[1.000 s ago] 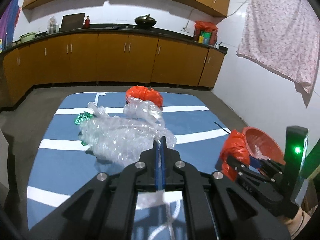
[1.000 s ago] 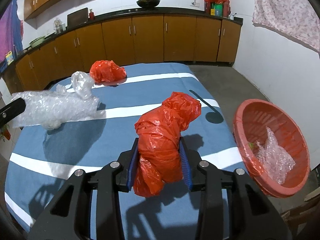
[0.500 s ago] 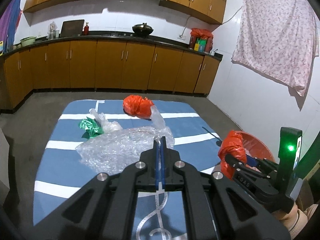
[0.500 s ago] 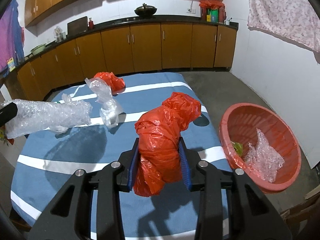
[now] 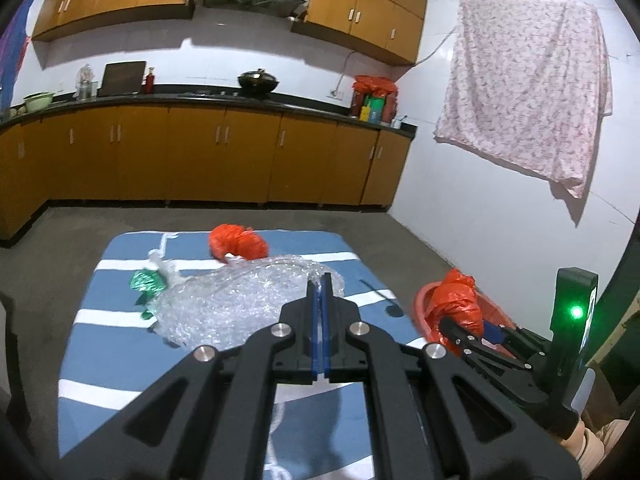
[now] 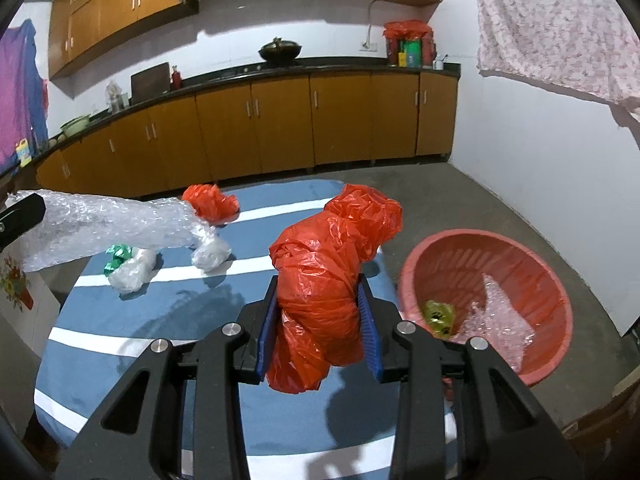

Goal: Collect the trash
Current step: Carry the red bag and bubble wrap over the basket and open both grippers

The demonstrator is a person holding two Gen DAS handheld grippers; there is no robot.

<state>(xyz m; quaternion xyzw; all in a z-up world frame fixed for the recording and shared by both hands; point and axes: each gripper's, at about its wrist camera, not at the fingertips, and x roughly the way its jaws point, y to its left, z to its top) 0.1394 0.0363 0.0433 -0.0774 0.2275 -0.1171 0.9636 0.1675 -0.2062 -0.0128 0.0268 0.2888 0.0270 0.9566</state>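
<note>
My left gripper [image 5: 320, 280] is shut on a sheet of clear bubble wrap [image 5: 236, 304] and holds it up above the blue striped table [image 5: 112, 360]; the wrap also shows in the right wrist view [image 6: 108, 224]. My right gripper [image 6: 318, 312] is shut on a crumpled red plastic bag [image 6: 328, 280], held above the table near its right edge, beside the red basket [image 6: 532, 264]; the bag also shows in the left wrist view [image 5: 456, 304]. A second red bag [image 5: 236, 242], a green wrapper [image 5: 146, 282] and a small clear bag [image 6: 132, 270] lie on the table.
The red basket [image 5: 424, 300] stands on the floor right of the table and holds bubble wrap [image 6: 496, 320] and a green wrapper [image 6: 438, 314]. Wooden cabinets [image 5: 200, 160] run along the back wall. A floral cloth [image 5: 528, 92] hangs on the right wall.
Both grippers have risen well above the table. The bubble wrap has lifted off the cloth with my left gripper. The red bag has moved closer to the basket.
</note>
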